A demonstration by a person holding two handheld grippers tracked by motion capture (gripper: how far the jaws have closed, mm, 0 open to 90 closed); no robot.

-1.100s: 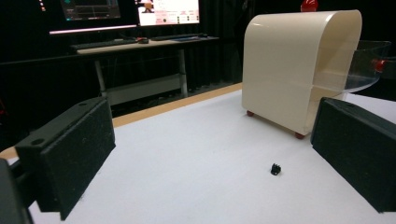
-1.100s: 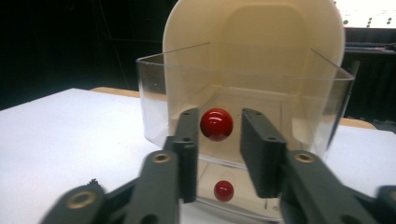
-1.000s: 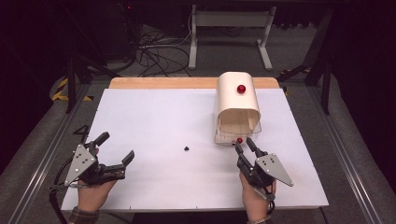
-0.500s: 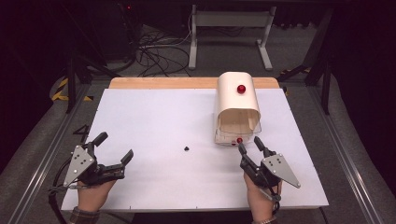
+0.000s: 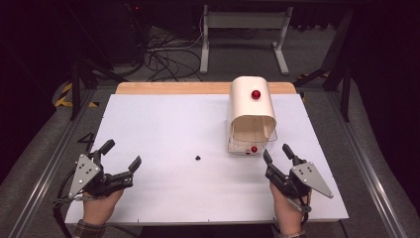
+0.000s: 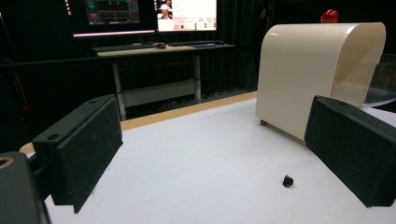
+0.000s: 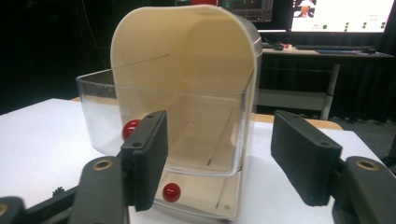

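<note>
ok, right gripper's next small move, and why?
Probably ease back a little more: the right gripper has just been opening, with nothing between its jaws, and sits just clear of the drawer, already pulled out of the cream box.

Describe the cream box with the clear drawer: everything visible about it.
The cream box stands on the white table, right of centre. It looks like plastic, with an arched hood open at the front and a red knob on top. A clear drawer sticks out toward the open right gripper, which does not touch it.
</note>
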